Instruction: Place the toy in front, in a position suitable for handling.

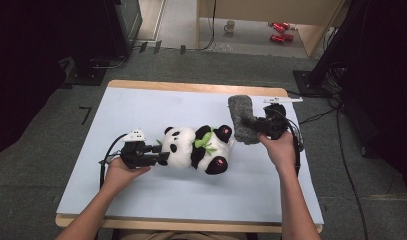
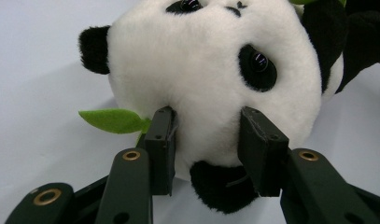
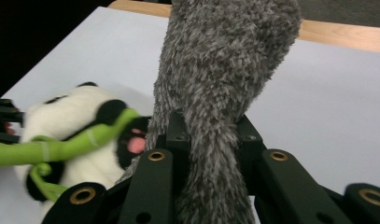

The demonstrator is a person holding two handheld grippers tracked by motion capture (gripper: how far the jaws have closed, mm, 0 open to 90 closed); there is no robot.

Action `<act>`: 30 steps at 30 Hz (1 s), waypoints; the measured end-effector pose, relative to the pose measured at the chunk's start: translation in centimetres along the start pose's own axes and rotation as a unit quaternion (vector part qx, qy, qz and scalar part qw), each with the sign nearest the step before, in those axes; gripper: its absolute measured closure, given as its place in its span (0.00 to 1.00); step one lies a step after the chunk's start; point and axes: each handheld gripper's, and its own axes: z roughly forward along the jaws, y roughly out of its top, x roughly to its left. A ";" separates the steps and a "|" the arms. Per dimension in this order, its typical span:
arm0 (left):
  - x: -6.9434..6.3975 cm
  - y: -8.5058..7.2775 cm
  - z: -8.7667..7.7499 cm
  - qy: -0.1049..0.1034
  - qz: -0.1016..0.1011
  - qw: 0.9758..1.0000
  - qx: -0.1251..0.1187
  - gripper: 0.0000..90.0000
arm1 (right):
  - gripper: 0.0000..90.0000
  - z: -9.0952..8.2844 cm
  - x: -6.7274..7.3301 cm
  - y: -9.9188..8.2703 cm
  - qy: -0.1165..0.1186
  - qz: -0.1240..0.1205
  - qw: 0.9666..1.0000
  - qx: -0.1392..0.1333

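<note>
Item: plush panda [image 1: 196,149], lying on its back near the middle of the pale blue table cover [image 1: 141,105], head toward the left gripper [image 1: 158,156]; green felt bamboo sprig [image 1: 205,138] across its chest. Left gripper: jaws half closed on the panda's head, pads sunk into the white pile either side of the muzzle, as the left gripper view shows; a held grip, it seems, though how firm is hard to judge.

Item: grey fuzzy cloth [image 1: 242,119], possibly a sock or mitt; raised clear of the table at the panda's feet, pinched narrow in the right gripper [image 1: 257,125]; loose end standing upward.

Handling: both light, soft, compressible, not fragile; pile gives under the pads; take the panda by head or limb; take the cloth by a bunched fold.
</note>
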 end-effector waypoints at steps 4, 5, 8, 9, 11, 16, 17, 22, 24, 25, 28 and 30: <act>-0.2 -0.1 0.2 0.001 0.002 1.000 -0.002 0.65 | 0.83 0.4 2.3 0.8 0.017 -0.021 1.000 0.005; -0.2 -0.1 0.2 0.000 0.002 1.000 -0.003 0.64 | 0.83 0.4 3.0 1.1 0.020 -0.030 0.999 0.006; -0.1 -0.2 0.2 0.000 0.000 1.000 -0.005 0.64 | 0.83 0.6 4.3 1.4 0.031 -0.043 0.999 0.007; -0.1 -0.2 0.2 -0.001 0.000 1.000 -0.005 0.64 | 0.83 0.7 4.9 1.5 0.040 -0.048 0.998 0.005; 0.0 -0.2 0.2 -0.004 -0.001 1.000 -0.008 0.63 | 0.83 1.8 7.0 1.4 0.065 -0.067 0.996 0.016; 0.3 -0.3 0.1 -0.007 0.007 1.000 -0.006 0.59 | 0.83 4.6 8.5 0.3 0.087 -0.078 0.991 0.059; 0.4 -0.4 0.1 -0.008 0.010 1.000 -0.006 0.57 | 0.83 5.3 8.6 -0.1 0.087 -0.076 0.991 0.070; 1.4 -0.5 -0.4 -0.021 0.013 1.000 0.006 0.40 | 0.83 6.3 8.0 -1.0 0.099 -0.064 0.990 0.082; 1.7 -0.6 -0.4 -0.025 0.012 1.000 0.007 0.37 | 0.83 6.3 7.7 -1.1 0.099 -0.066 0.989 0.087; 1.8 -0.7 -0.4 -0.028 0.012 1.000 0.008 0.37 | 0.83 6.3 7.7 -1.1 0.099 -0.066 0.989 0.087; 2.3 -1.1 0.2 -0.057 -0.003 0.998 0.029 0.35 | 0.83 6.1 7.3 -1.6 0.102 -0.063 0.989 0.084; 2.2 -1.2 0.6 -0.065 -0.002 0.997 0.033 0.35 | 0.83 6.1 7.2 -1.6 0.105 -0.061 0.989 0.081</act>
